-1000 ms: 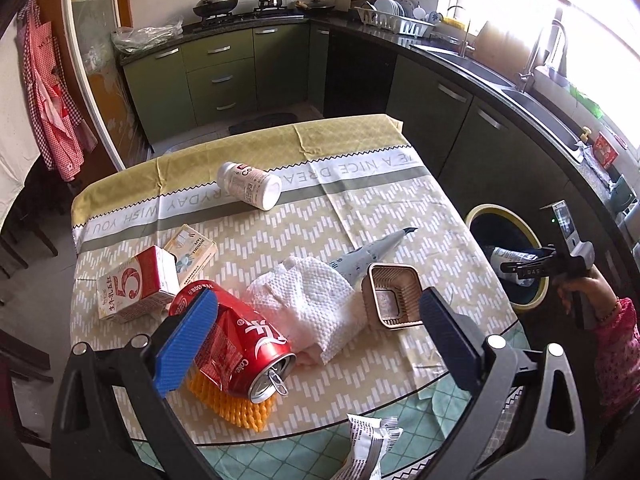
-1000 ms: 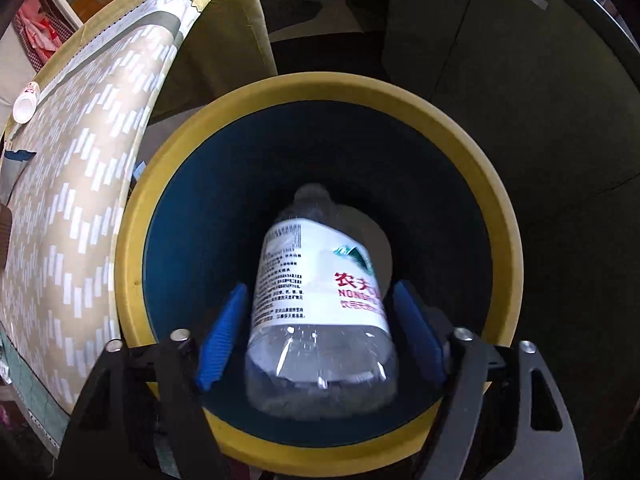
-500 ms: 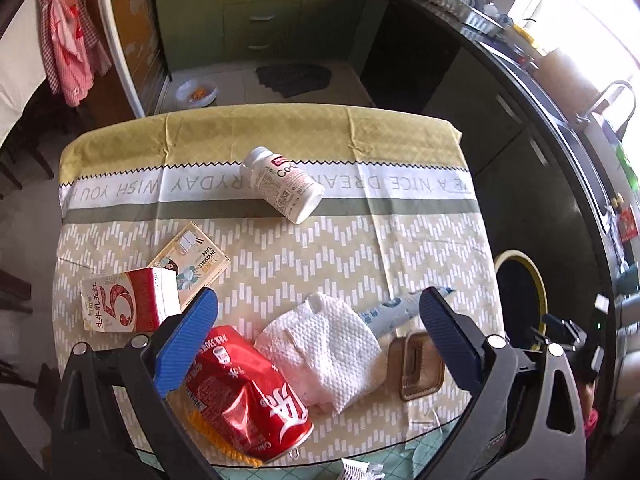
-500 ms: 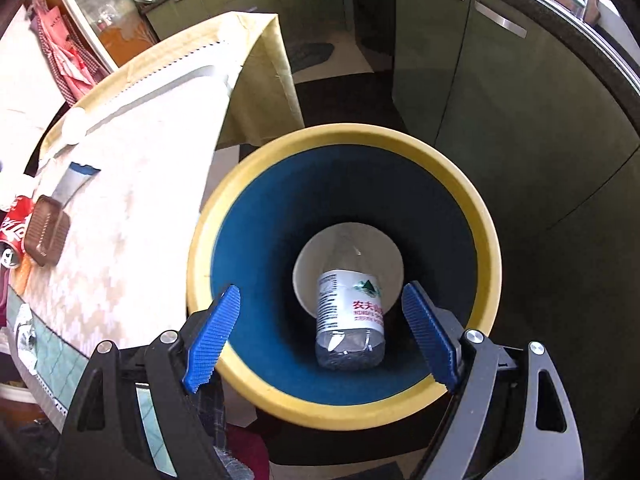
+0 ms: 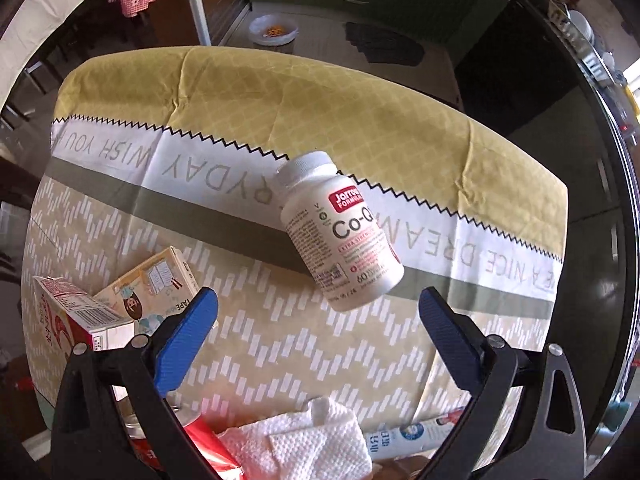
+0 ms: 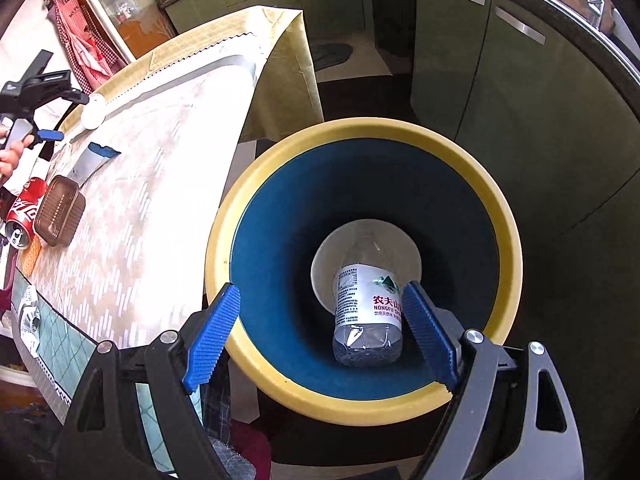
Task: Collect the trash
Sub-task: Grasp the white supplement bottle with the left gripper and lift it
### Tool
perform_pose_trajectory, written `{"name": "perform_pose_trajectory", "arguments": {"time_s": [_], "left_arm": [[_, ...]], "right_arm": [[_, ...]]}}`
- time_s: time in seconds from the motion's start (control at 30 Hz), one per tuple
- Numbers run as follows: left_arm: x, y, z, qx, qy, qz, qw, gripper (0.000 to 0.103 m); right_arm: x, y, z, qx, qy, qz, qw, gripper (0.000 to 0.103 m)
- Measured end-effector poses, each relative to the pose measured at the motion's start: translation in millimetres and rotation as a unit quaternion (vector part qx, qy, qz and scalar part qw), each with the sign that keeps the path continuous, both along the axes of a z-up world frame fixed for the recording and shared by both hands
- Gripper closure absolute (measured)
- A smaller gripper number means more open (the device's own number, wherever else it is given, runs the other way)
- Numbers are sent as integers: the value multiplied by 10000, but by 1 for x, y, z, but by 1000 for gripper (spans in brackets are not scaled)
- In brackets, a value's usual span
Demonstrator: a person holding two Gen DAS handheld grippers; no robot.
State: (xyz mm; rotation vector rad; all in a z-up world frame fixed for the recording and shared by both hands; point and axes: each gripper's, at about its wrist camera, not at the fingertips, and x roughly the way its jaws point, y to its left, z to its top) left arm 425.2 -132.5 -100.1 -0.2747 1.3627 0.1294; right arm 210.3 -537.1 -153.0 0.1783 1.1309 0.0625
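Daylight floods the room. Seen from the right wrist, the tablecloth point(image 6: 160, 168) at nine o'clock washes out almost white, while the bin point(image 6: 360, 396) stays dark inside. Both views bend hard at the black rims, and the cabinet fronts point(image 6: 520, 92) at two o'clock shine with glare.

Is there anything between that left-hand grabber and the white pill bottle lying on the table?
Nothing visible blocks it. The left gripper is open, and the pill bottle lies on its side on bare tablecloth just beyond the fingertips. The cartons sit off to the left and the paper towel is behind the fingertips.
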Motion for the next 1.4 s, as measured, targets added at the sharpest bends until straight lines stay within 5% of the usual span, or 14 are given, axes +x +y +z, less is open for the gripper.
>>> {"name": "perform_pose_trajectory", "arguments": {"time_s": [0.7, 0.77, 0.97, 1.4], "left_arm": [[61, 15, -20, 243, 360, 628, 9971, 8], [64, 17, -21, 187, 377, 612, 9972, 12], [72, 3, -24, 172, 329, 187, 9991, 56], [13, -20, 25, 312, -170, -872, 9956, 58]], "right_arm": [[-3, -6, -18, 75, 94, 5, 9999, 21], [-3, -6, -18, 78, 93, 12, 9999, 21], [-5, -4, -15, 92, 46, 38, 9999, 21], [-19, -3, -4, 170, -106, -24, 9998, 21]]}}
